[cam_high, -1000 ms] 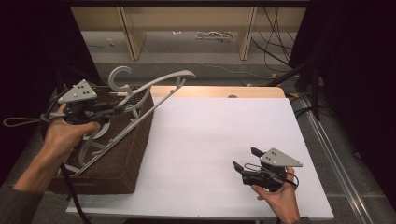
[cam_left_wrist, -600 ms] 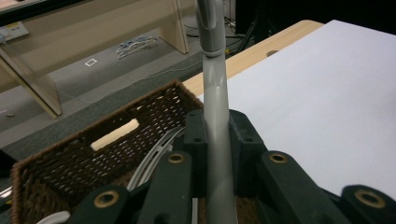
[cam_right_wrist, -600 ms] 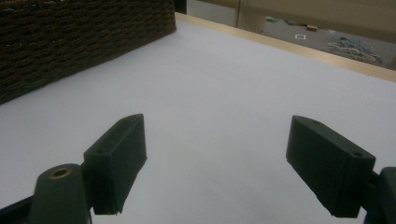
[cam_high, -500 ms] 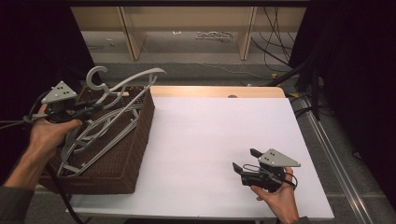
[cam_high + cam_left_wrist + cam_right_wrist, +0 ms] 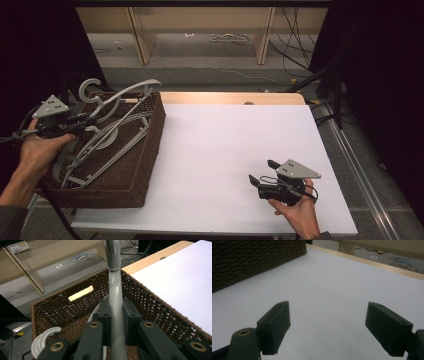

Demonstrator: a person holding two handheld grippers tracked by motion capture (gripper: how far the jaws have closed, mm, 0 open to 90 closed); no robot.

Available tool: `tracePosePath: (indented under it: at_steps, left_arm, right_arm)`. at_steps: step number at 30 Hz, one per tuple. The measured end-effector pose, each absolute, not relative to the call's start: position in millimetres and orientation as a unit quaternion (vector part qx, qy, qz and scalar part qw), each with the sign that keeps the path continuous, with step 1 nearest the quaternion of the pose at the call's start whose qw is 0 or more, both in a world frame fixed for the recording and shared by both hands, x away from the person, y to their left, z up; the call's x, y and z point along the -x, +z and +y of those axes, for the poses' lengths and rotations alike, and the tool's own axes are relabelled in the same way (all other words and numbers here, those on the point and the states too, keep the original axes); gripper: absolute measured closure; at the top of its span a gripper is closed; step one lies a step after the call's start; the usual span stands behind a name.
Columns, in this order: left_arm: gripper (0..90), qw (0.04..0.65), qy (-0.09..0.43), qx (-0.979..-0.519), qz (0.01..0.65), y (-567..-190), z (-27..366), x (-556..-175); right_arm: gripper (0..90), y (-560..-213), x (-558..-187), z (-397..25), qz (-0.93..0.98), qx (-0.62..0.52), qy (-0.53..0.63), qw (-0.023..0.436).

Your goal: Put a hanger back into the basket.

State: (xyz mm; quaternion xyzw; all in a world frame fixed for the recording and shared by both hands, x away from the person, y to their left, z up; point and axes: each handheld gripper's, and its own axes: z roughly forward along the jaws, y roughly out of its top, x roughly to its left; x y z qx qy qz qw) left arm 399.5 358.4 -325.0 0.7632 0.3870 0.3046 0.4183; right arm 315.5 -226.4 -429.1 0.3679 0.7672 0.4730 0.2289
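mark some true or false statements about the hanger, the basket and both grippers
1. The left gripper is shut on a grey hanger. True.
2. The basket sits at the table's right side. False: it sits at the left.
3. The right gripper holds a hanger. False: its jaws stand open over the bare white table.
4. More hangers lie in the basket. True.
5. The held hanger's hook lies flat on the table. False: it rises above the basket's far rim.

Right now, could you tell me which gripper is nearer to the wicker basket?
Left. The left gripper is over the wicker basket, its fingers shut on a grey hanger. The right gripper sits open, well off on the white table.
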Motion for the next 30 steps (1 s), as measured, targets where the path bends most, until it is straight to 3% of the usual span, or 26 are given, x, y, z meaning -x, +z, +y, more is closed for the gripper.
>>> tracePosePath:
  at_steps: [30]
  left_arm:
    - [79.2, 0.377, 0.266, -0.795, 0.394, -361.0, 381.7, -393.5]
  right_arm:
    - [20.3, -430.2, -316.7, -225.5, 0.768, -0.372, 0.469, 0.227]
